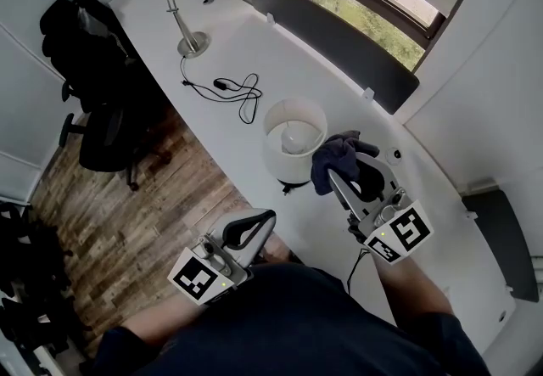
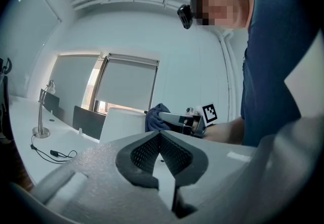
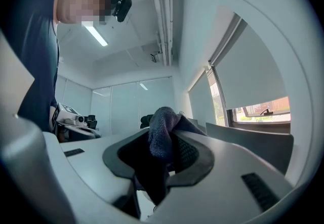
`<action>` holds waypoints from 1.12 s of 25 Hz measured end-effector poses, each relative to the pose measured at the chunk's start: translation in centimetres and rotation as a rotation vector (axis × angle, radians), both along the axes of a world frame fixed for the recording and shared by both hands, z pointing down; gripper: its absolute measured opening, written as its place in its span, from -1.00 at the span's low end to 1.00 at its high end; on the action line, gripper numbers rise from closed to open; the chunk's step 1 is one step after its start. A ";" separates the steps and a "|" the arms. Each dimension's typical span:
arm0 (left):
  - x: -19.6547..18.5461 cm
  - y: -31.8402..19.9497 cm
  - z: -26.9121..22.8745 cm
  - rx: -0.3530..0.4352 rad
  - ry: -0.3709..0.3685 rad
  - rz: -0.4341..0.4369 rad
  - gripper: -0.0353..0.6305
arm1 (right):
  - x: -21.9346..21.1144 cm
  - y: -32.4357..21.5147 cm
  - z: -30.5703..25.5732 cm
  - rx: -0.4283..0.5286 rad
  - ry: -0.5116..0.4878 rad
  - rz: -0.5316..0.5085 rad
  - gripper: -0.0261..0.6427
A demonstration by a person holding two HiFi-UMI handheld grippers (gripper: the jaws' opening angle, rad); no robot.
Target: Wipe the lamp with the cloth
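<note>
A table lamp with a white drum shade [image 1: 293,138] stands near the front edge of the white desk [image 1: 254,35]. My right gripper [image 1: 337,172] is shut on a dark blue cloth [image 1: 333,155], which hangs right beside the shade's right side. In the right gripper view the cloth [image 3: 163,139] bunches between the jaws. My left gripper [image 1: 268,220] is shut with nothing in it, low at the desk's front edge below the lamp. From the left gripper view I see the shade [image 2: 121,124], the cloth [image 2: 156,116] and the closed left gripper [image 2: 161,142].
A silver desk lamp [image 1: 181,11] stands at the far left end of the desk, with a black cable [image 1: 233,90] looped between it and the shade. A dark divider panel [image 1: 335,42] runs along the back edge. Black office chairs [image 1: 93,77] stand on the wood floor.
</note>
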State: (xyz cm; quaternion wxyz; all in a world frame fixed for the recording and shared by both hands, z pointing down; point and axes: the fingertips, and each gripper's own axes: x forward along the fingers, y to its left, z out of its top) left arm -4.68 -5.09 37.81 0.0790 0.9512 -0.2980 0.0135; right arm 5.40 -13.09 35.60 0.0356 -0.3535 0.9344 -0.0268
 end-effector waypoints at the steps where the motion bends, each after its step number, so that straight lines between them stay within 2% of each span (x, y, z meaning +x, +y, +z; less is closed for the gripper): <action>1: 0.0 0.0 0.0 -0.001 -0.001 -0.001 -0.88 | 0.2 -0.1 -0.5 0.012 -0.003 0.004 -0.54; 6: -0.1 0.0 0.1 -0.008 0.000 -0.012 -0.88 | 1.2 -0.9 0.8 0.009 -0.014 0.032 -0.54; 15: 0.2 -0.2 1.1 -0.027 -0.039 -0.024 -0.88 | 3.3 -2.0 9.0 -0.150 0.012 0.109 -0.55; 28: 1.2 -0.2 1.8 -0.034 -0.058 -0.050 -0.88 | 4.6 -2.8 16.2 -0.295 0.111 0.105 -0.55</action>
